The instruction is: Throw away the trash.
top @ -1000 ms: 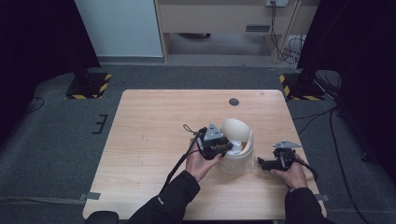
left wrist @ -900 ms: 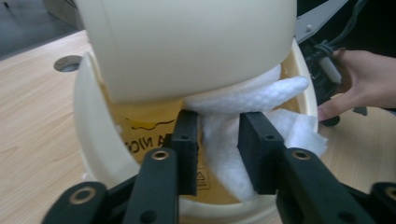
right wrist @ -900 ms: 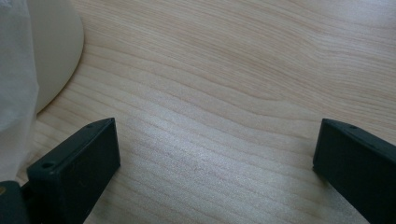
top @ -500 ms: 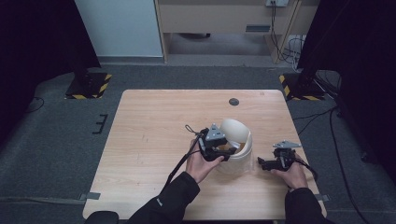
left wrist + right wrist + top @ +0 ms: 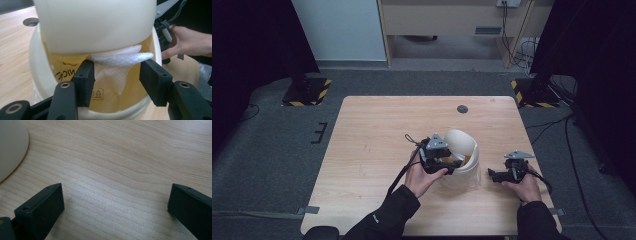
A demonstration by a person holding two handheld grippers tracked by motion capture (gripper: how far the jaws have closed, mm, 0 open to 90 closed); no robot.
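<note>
A cream bin (image 5: 462,175) with a tilted swing lid (image 5: 460,142) stands on the wooden table. My left gripper (image 5: 451,162) points into its mouth. In the left gripper view, a crumpled white tissue (image 5: 120,58) lies under the lid (image 5: 95,25), against a yellow liner (image 5: 65,67). The left gripper (image 5: 116,80) has just been opening. The tissue sits between and above its jaws, and the pads do not press on it. My right gripper (image 5: 493,175) rests to the right of the bin. It stands wide open (image 5: 115,205) over bare wood, with the bin's side (image 5: 10,147) at the left.
A round dark grommet (image 5: 462,109) sits near the table's far edge. The table's right edge (image 5: 539,165) is close to my right hand (image 5: 527,186). Black stands with striped bases flank the table on the floor.
The left gripper stays at the bin's mouth with only a slight shift. The right hand and its gripper have not moved.
</note>
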